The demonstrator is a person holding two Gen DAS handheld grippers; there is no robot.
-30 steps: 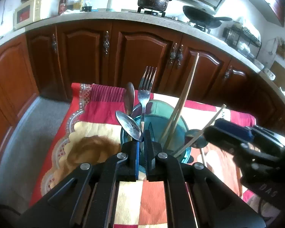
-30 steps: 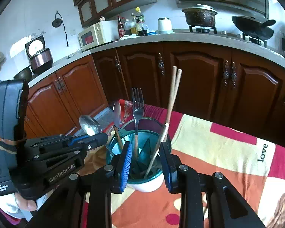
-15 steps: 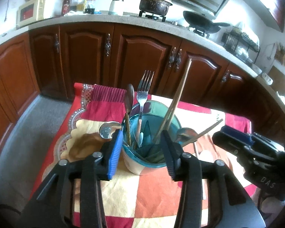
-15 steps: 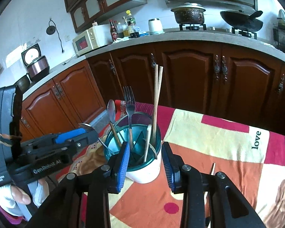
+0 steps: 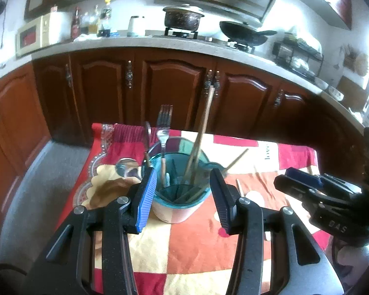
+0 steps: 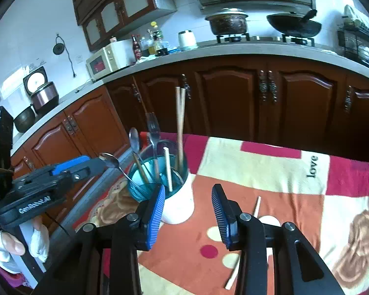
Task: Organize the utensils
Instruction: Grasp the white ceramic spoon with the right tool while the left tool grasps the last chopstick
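Utensil holder (image 5: pixel 176 204): round white cup, translucent teal insert, on counter (image 6: pixel 270 162) draped in soft patchwork cloth. Inside: steel fork (image 5: pixel 164 125), spoons, tall wooden chopsticks (image 6: pixel 180 123). Loose chopstick (image 6: pixel 255 206) lies on cloth beside holder. Left claw (image 5: pixel 182 196) wide apart, empty, ribbed blue pads. Right claw (image 6: pixel 188 211) opening, nothing between.

A white utensil holder (image 6: pixel 178 206) with a clear teal insert (image 5: pixel 182 191) stands upright on the patterned cloth; in it a fork (image 6: pixel 153 127) stands tines up beside an upright spoon (image 6: pixel 133 139); a second spoon (image 6: pixel 110 160) leans out over the rim; two long chopsticks (image 6: pixel 180 123) stand nearly upright, a shorter pale stick (image 6: pixel 167 167) beside them; one loose chopstick (image 6: pixel 255 206) lies flat on the cloth nearby.
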